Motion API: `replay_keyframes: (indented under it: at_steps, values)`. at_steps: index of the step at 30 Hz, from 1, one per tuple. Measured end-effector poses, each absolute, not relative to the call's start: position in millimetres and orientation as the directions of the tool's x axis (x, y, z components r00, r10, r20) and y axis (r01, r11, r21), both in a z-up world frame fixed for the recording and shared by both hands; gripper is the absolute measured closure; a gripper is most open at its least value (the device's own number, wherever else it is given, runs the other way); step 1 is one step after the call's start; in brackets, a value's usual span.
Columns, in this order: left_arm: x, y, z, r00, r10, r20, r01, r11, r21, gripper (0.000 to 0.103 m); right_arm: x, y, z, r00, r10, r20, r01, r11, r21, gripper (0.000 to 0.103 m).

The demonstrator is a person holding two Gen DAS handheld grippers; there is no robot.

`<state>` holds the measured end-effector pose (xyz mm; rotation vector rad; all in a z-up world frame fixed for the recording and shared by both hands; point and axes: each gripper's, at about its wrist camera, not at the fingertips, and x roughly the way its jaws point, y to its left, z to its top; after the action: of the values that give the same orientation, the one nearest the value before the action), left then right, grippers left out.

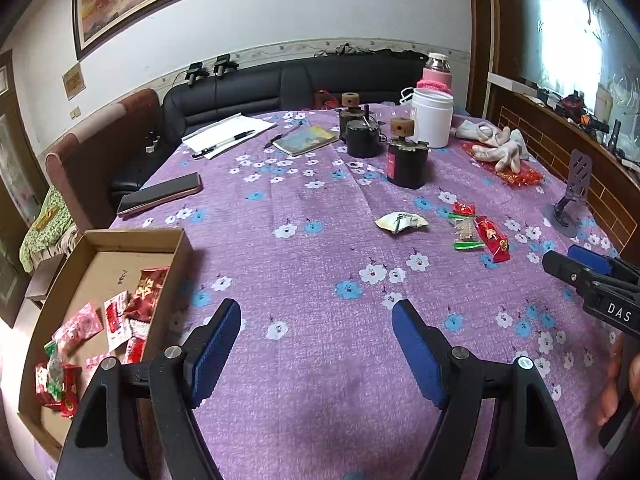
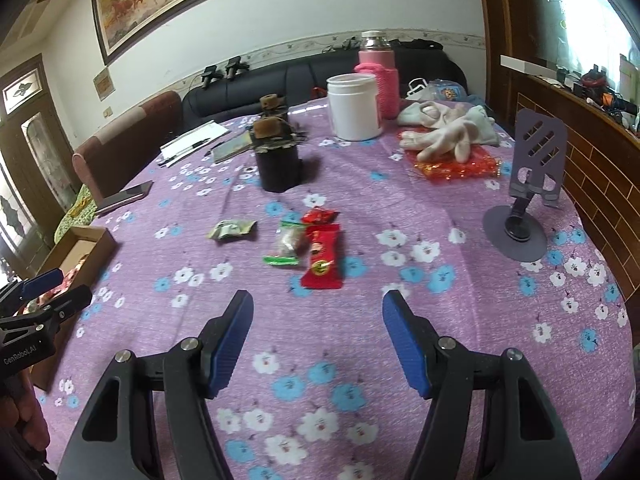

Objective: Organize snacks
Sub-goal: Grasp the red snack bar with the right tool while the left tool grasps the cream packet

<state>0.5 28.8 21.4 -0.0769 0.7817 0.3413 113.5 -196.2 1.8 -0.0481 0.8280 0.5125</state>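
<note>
Lying loose on the table (image 2: pixel 460 184) are four snacks: a long red bar (image 2: pixel 323 257), a green-ended clear pack (image 2: pixel 289 245), a small red pack (image 2: pixel 318 215) and a crumpled pale packet (image 2: pixel 231 230). Both hand-held grippers, left (image 1: pixel 316 318) and right (image 2: pixel 318 308), gape empty. The box (image 1: pixel 182 250) holds red packets.

left wrist: low, angled down over table (image 1: pixel 320 208) | right wrist: same | shared: loose snacks (image 2: pixel 316 248)

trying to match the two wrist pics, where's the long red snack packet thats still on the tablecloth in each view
Left wrist view: the long red snack packet lies right of centre, beside a clear green-ended packet, ahead of the right gripper.
Right wrist view: the same packet lies just left of centre, ahead of the open right gripper.
Shared landmark: the white jar at the far side of the table.
</note>
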Motion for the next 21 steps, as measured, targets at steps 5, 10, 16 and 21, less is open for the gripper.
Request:
replay_keyframes:
  at_steps: [5,10,16,21]
  values:
    - [13.9,26.2,14.4,0.652,0.267,-0.709,-0.317,0.946,0.065,0.022,126.0,-194.1,-3.0,0.568,0.402,-0.718,-0.445,0.884,0.142,0.037]
    - [28.5,26.1,9.3,0.646,0.266,-0.716,-0.306,0.949,0.078,0.022,141.2,-184.5,-8.8,0.559,0.394,-0.729,-0.45,0.883,0.132,0.037]
    - [59.8,27.7,5.1,0.645,0.262,-0.718,-0.273,0.956,0.104,0.022,160.3,-170.5,-16.9,0.546,0.377,-0.748,-0.463,0.88,0.106,0.038]
    - [94.9,31.7,1.2,0.627,0.243,-0.74,-0.237,0.965,0.115,0.022,177.8,-152.6,-31.4,0.499,0.374,-0.782,-0.491,0.866,0.101,0.057]
